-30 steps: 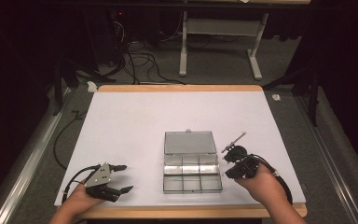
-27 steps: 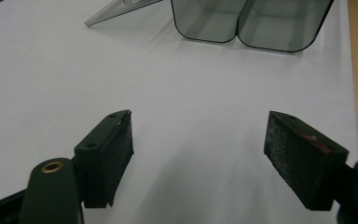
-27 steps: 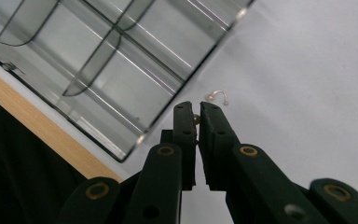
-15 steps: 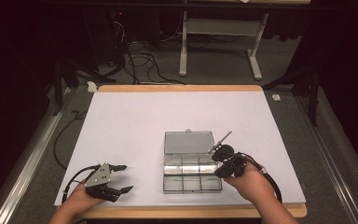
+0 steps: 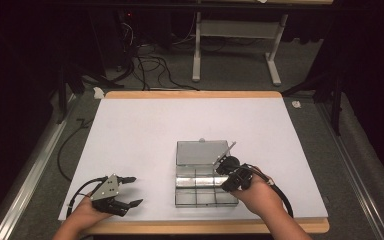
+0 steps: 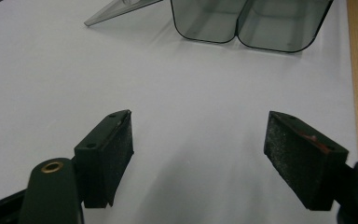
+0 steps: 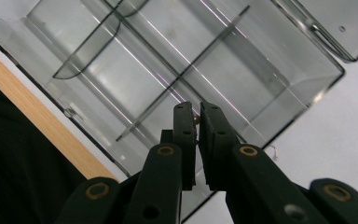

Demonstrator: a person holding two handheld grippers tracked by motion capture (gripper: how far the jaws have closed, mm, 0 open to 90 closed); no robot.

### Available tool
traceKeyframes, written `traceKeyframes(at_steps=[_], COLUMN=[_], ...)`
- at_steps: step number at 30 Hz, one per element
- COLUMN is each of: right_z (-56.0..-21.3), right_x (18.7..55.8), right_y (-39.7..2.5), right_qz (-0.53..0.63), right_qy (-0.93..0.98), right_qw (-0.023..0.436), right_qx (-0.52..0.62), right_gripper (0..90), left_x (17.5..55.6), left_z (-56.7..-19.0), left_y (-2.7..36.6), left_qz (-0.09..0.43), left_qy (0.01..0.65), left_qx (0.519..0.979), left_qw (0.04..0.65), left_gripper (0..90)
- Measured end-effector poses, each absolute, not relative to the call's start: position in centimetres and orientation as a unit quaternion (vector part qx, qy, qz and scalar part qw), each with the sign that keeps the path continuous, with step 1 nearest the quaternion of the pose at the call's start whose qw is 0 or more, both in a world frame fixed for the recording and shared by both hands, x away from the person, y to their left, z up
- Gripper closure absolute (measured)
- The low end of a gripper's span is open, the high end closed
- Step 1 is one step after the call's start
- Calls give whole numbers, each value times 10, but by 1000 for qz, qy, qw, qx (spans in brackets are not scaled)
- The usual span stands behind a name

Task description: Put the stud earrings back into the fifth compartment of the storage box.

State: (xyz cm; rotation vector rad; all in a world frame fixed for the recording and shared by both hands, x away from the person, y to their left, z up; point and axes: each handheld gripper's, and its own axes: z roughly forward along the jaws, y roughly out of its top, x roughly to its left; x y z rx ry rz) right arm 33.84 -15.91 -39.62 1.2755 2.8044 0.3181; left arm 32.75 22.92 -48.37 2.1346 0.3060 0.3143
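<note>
Risk: tiny metal bit pinched in near-closed right gripper [image 7: 196, 116] over clear organizer box [image 5: 202, 196], near table front edge; could slip, drop in wrong compartment. Left gripper [image 6: 200, 140] wide open, empty, resting well apart from box.

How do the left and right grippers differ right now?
The left gripper has its jaws spread wide; the right gripper has them nearly closed on something small that I cannot identify. The left sits on bare white table, apart from the clear compartment box; the right hangs over that box. Both are hand-held.
</note>
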Motion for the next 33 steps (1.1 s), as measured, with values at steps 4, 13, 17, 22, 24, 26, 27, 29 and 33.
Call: traceKeyframes(at_steps=[4,13,17,22,24,26,27,29,33], right_z=[-398,-406,-409,-415,-417,-418,-420,-421,-426], right_x=[339,338,338,338,338,338,337,338,338], right_y=[-152,-136,-132,-127,-126,-125,-122,-122,-118], right_qz=[103,101,99,102,101,100,98,98,96], right_qy=[907,917,922,924,925,926,924,926,929], right_qw=[19,11,11,6,6,5,2,3,0], right_qx=[407,387,374,369,366,365,368,363,358], right_gripper=[862,862,863,862,862,862,862,862,862], left_x=[328,328,328,328,328,328,328,328,328], left_z=[-484,-484,-484,-484,-484,-484,-484,-484,-484], left_y=[229,229,229,229,229,229,229,229,229], left_qz=[127,127,126,126,126,126,126,125,125], left_qy=[125,125,125,124,124,124,125,125,125], left_qx=[868,868,868,868,868,868,868,868,868], left_qw=[463,463,463,463,463,463,464,464,464], left_gripper=[244,244,244,244,244,244,244,244,244])
